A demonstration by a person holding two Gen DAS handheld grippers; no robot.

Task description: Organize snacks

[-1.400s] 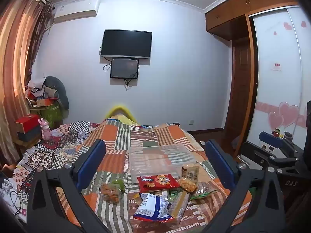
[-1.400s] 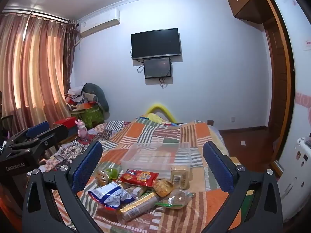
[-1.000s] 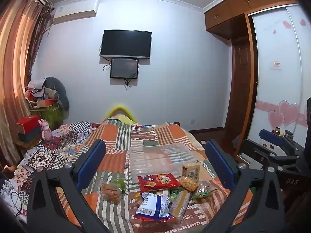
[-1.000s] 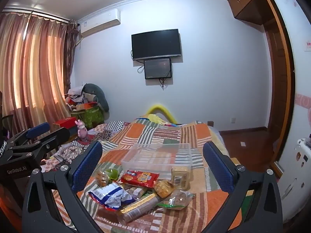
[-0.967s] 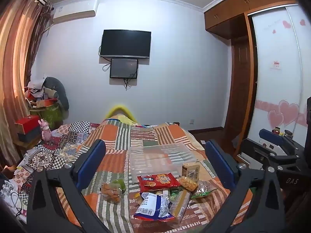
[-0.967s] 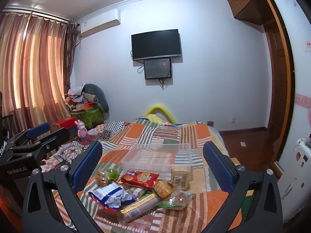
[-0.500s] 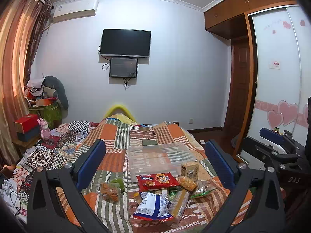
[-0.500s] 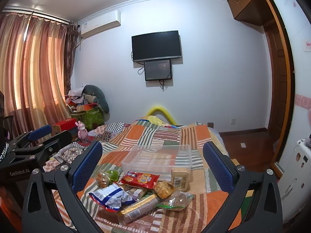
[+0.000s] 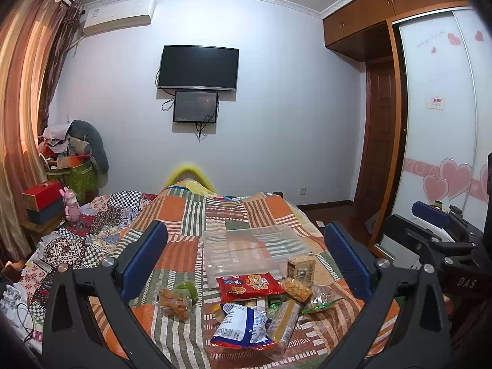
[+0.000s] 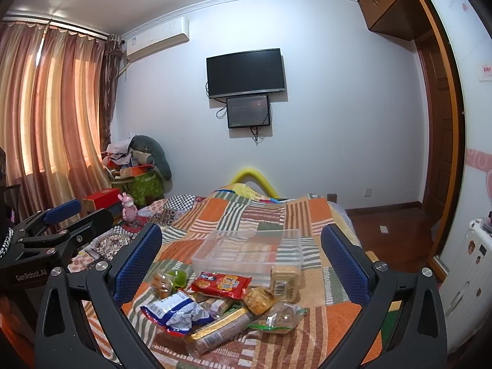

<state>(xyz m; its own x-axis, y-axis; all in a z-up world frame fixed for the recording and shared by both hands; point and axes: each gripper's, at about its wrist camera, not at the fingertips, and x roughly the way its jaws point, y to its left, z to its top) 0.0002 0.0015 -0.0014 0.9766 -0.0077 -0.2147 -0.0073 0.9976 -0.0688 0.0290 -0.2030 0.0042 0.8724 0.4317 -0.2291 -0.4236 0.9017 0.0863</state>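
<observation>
Left gripper (image 9: 246, 255): held wide open, nothing gripped, above the bed.
Right gripper (image 10: 241, 253): held wide open, nothing gripped.
Snacks: blue-white crinkled bag (image 9: 243, 326), red flat packet (image 9: 249, 283), small beige box (image 9: 301, 269) piled on striped patchwork quilt (image 9: 184, 255).
Clear rectangular plastic bin (image 9: 252, 249): set just behind the pile.
Black wall television (image 9: 198, 67): mounted far behind.

Even, moderately bright indoor light; warm orange daylight glowing through curtains (image 10: 52, 117). Soft shadows, no glare. Sharp focus. Strong fisheye bowing, dark vignetted corners.
</observation>
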